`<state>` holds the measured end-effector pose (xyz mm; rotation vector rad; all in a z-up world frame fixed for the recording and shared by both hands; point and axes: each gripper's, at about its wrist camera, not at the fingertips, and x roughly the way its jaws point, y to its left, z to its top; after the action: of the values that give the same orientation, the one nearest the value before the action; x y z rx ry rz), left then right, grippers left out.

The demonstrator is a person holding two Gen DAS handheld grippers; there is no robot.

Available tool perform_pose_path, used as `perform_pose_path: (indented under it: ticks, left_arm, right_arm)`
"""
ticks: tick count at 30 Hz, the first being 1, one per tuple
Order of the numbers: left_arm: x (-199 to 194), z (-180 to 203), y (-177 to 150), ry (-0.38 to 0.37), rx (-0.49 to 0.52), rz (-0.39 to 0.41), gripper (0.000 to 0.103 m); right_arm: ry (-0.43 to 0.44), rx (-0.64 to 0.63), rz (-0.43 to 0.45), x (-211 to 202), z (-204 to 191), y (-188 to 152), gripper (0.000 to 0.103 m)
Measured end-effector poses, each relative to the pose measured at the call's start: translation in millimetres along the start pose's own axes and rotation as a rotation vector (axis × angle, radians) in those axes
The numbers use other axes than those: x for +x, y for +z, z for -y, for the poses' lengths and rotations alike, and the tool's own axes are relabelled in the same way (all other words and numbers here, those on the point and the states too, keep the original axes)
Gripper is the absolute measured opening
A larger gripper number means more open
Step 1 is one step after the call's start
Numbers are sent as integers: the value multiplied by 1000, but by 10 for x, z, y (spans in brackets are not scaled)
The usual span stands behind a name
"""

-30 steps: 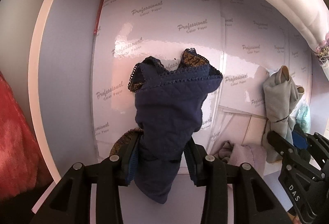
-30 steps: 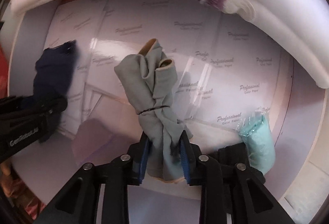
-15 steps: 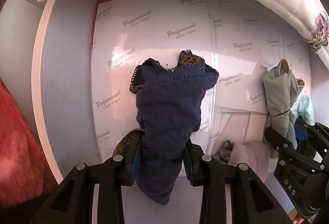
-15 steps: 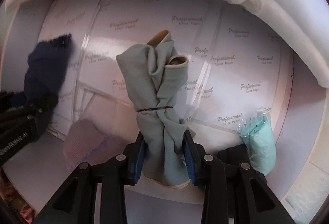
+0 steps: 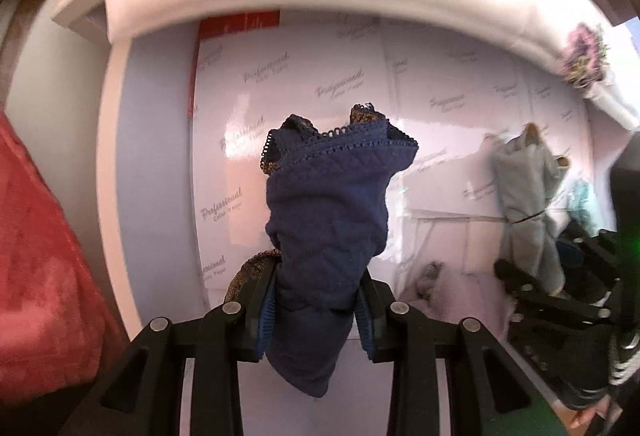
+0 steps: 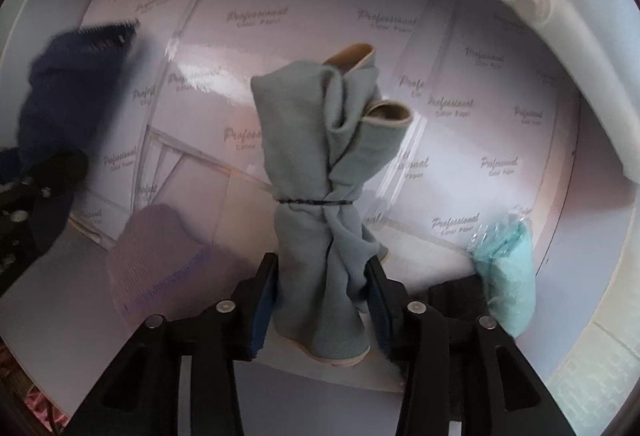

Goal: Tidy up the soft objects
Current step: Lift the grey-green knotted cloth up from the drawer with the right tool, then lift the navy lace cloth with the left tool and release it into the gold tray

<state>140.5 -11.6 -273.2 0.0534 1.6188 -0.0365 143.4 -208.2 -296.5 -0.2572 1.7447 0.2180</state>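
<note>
Midway through the sorting, we have two pieces in hand and more waiting: a lilac knit (image 6: 156, 260) at lower left and a wrapped aqua bundle (image 6: 506, 276) at lower right both lie on the white sheets (image 6: 440, 48), unsorted as far as we can judge. Our left gripper (image 5: 316, 312), at bottom centre of its view, pinches the navy quilted garment (image 5: 332, 220) firmly. Our right gripper (image 6: 320, 300) is opening, its pads parting from the tied grey-green roll (image 6: 320, 176) standing between them.
</note>
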Motion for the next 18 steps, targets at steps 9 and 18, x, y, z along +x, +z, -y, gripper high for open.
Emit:
perform_pose_path:
  ticks: [9, 18]
  left_arm:
    - [-412, 98, -98, 2, 54, 110, 33]
    - [-1057, 80, -248, -89, 46, 279, 32]
  right_arm:
    - [-3, -4, 19, -21, -39, -85, 44]
    - [8, 9, 27, -33, 43, -74, 41]
